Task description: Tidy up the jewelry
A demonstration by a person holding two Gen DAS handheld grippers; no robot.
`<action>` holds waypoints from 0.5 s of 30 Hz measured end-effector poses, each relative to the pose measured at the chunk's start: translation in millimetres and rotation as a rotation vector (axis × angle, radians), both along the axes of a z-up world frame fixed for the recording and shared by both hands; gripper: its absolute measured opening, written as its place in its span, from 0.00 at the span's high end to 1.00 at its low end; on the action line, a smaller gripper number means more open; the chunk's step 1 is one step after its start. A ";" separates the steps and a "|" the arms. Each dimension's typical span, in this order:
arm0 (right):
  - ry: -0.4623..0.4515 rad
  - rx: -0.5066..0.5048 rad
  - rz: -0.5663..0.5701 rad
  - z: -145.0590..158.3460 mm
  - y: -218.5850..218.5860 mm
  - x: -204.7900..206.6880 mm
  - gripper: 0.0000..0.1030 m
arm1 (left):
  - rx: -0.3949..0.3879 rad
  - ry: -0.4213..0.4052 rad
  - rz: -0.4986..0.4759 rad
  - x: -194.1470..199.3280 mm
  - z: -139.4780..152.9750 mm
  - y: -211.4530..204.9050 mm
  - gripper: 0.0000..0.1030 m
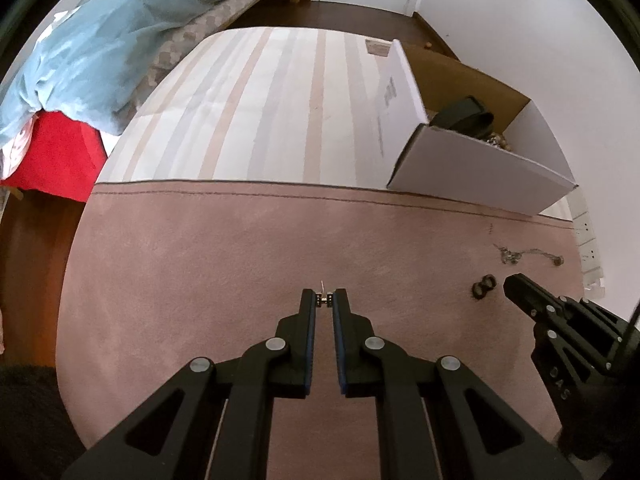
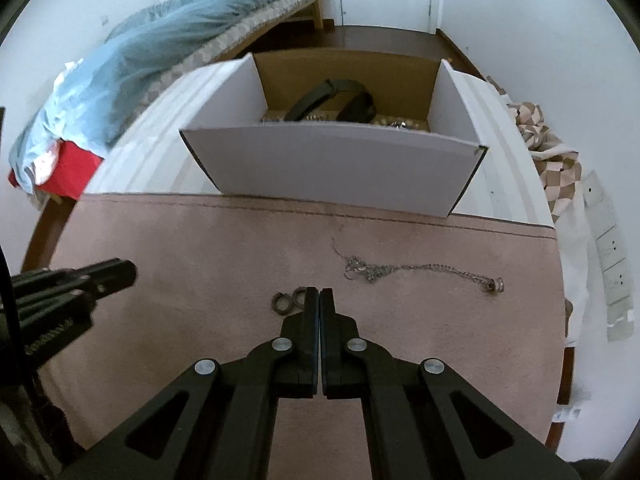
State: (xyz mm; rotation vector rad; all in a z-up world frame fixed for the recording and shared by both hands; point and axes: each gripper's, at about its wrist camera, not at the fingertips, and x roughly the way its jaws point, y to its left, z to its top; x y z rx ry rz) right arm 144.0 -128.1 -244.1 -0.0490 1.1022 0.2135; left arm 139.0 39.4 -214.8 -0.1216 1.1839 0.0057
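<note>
My left gripper [image 1: 324,298] is nearly shut on a small stud earring [image 1: 324,299] with a thin pin, held between its fingertips over the pink mat [image 1: 240,264]. My right gripper [image 2: 319,298] is shut and empty, its tips beside two dark rings [image 2: 287,301] lying on the mat [image 2: 200,248]. A silver chain necklace [image 2: 420,272] lies on the mat to the right of my right gripper. The rings [image 1: 483,286] and chain [image 1: 528,256] also show in the left wrist view, with my right gripper [image 1: 514,286] next to them.
An open white cardboard box [image 2: 332,160] stands behind the mat and holds a dark strap [image 2: 332,98] and beaded jewelry; it also shows in the left wrist view [image 1: 472,164]. A striped cloth [image 1: 260,112] covers the table. A bed with blue duvet [image 1: 88,44] lies far left.
</note>
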 end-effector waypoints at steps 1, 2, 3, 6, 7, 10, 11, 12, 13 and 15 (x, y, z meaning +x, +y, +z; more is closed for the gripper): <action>0.007 -0.010 0.002 -3.3 2.0 0.9 1.00 | -0.001 0.003 0.003 -0.5 -1.0 1.0 0.94; 0.011 -0.022 0.008 -6.4 4.8 1.3 0.99 | -0.001 0.006 0.004 -1.1 -1.9 1.5 0.94; -0.004 -0.039 0.020 -6.6 9.0 0.1 0.99 | -0.001 0.007 0.005 -1.6 -2.3 1.2 0.94; -0.004 -0.061 0.073 -6.6 24.9 -2.4 0.99 | -0.005 0.008 0.007 -2.1 -2.5 2.8 0.94; -0.003 -0.065 0.088 -6.4 29.1 -2.9 0.99 | -0.008 0.009 0.009 -1.8 -2.3 3.3 0.94; -0.010 -0.046 0.073 -2.4 27.5 -2.3 0.98 | -0.011 0.008 0.011 -1.2 -0.9 3.4 0.94; -0.011 -0.036 0.054 -0.4 22.9 -1.1 0.98 | -0.011 0.007 0.012 -1.1 -0.2 3.8 0.94; -0.009 -0.025 0.042 1.2 19.8 -0.6 0.98 | -0.012 0.006 0.014 0.6 -0.4 6.0 0.94; -0.003 -0.002 0.034 2.9 16.1 0.0 0.98 | -0.014 0.006 0.015 0.4 -0.5 6.7 0.94; 0.006 0.046 0.038 5.4 12.9 -1.4 0.98 | -0.017 0.010 0.016 0.3 -1.1 6.9 0.94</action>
